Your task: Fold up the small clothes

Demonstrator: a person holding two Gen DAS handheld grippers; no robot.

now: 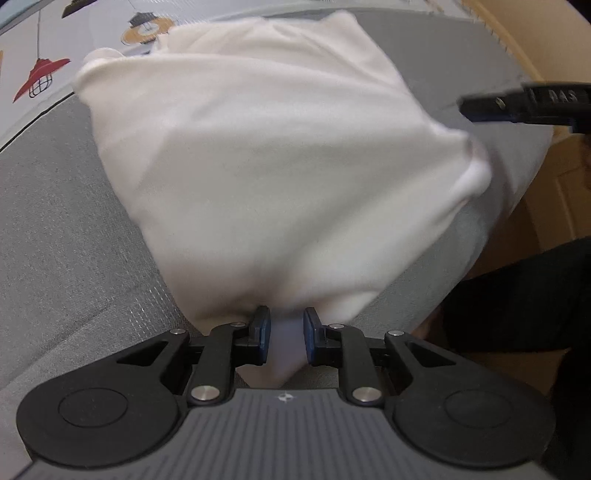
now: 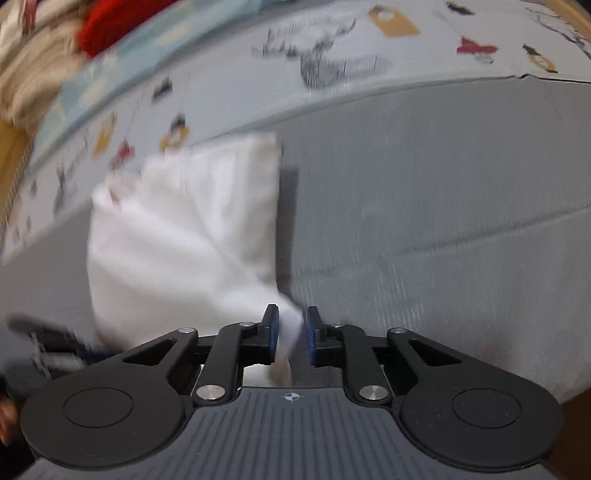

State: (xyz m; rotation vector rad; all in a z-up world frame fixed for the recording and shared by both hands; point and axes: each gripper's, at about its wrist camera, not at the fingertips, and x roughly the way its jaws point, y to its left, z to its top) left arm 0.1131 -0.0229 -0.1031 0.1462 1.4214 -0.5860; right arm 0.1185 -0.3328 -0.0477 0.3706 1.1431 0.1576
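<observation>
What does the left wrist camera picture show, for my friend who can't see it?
A white folded cloth lies on a grey cushion, and the left gripper holds its near corner between blue pads. The right gripper pokes in from the right edge beside the cloth's far corner, with patterned fabric behind.

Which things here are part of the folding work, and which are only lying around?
Part of the job:
- white garment
- left gripper, cloth between its fingers
- right gripper, cloth between its fingers
- grey cushion under the garment

Just lying about:
- printed sheet
- red item, too blurred to identify
</observation>
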